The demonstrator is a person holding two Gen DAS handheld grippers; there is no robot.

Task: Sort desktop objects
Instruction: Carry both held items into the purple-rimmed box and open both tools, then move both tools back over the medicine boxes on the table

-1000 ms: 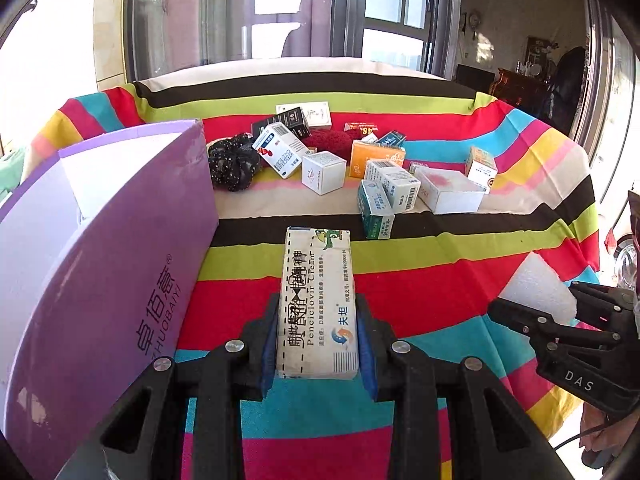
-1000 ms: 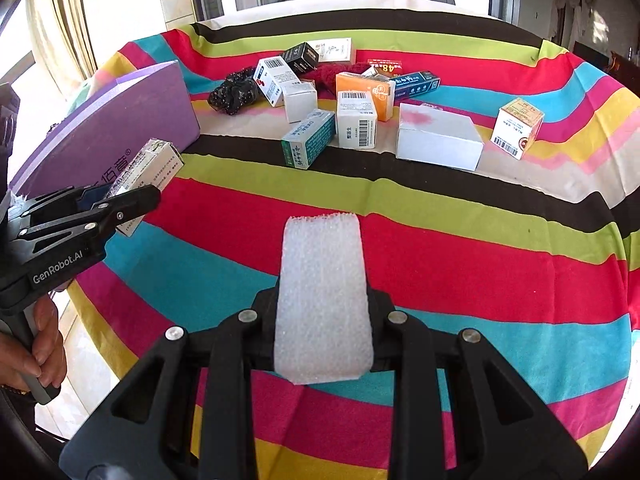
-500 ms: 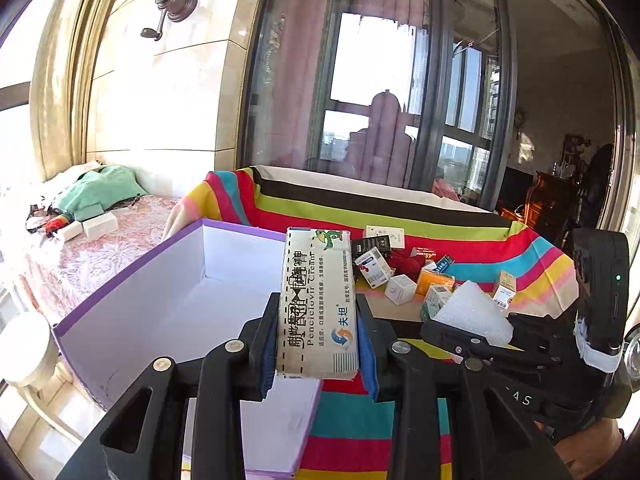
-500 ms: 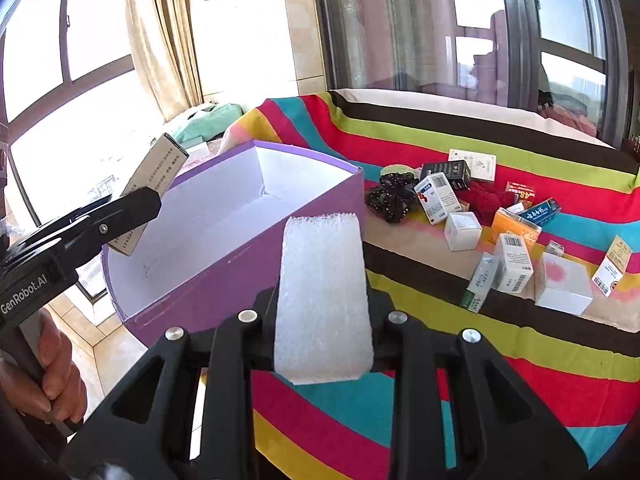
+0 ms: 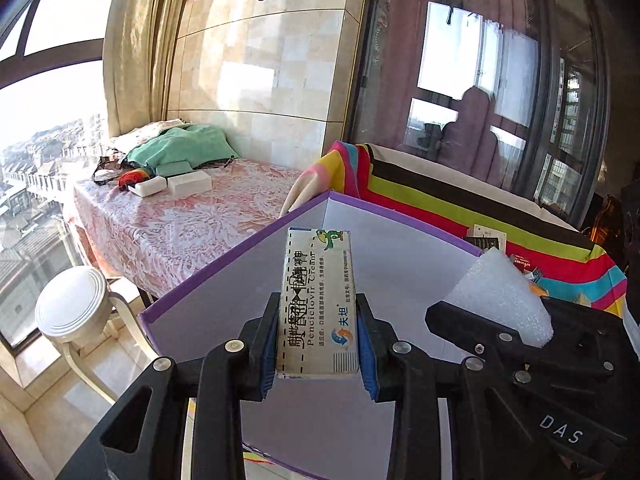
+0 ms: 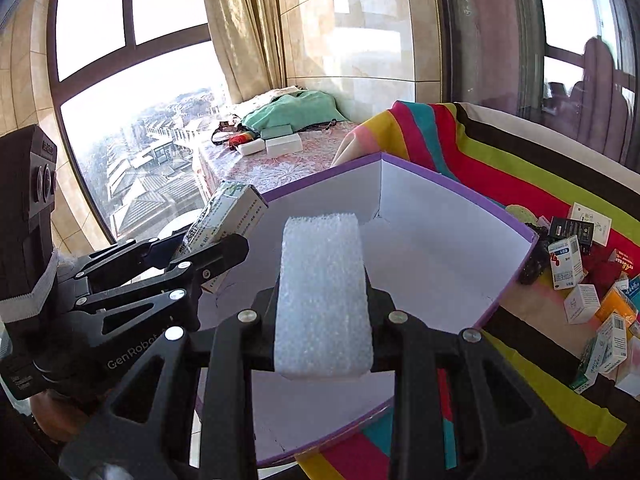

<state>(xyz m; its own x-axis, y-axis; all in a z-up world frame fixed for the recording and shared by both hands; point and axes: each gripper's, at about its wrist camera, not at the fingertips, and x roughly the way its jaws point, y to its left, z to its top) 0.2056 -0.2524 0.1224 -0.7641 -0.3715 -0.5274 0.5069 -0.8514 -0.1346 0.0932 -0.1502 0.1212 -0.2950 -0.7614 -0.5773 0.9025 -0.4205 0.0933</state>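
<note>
My left gripper (image 5: 318, 300) is shut on a white cream carton (image 5: 320, 264) with green and blue print, held lengthwise over the open purple box (image 5: 240, 244) with its white inside. My right gripper (image 6: 323, 292) has a white foam block (image 6: 322, 264) between its pads, still pressed, while its jaws are opening slightly. It also hangs over the purple box (image 6: 516, 226). In the right wrist view the left gripper (image 6: 216, 244) with the carton (image 6: 228, 212) is at the left, close by. In the left wrist view the foam block (image 5: 500, 296) shows at the right.
The box stands on a table under a striped cloth (image 6: 500, 168). Several small cartons (image 6: 580, 280) lie in a pile to the right of the box. Beyond it is a side table with a pink lace cloth (image 5: 180, 216), and a white stool (image 5: 72, 304) stands by the window.
Both grippers have swung left from above the striped cloth to above the purple box, rising a little and rolling, each carrying its load. The pile of cartons has slid to the right edge.
</note>
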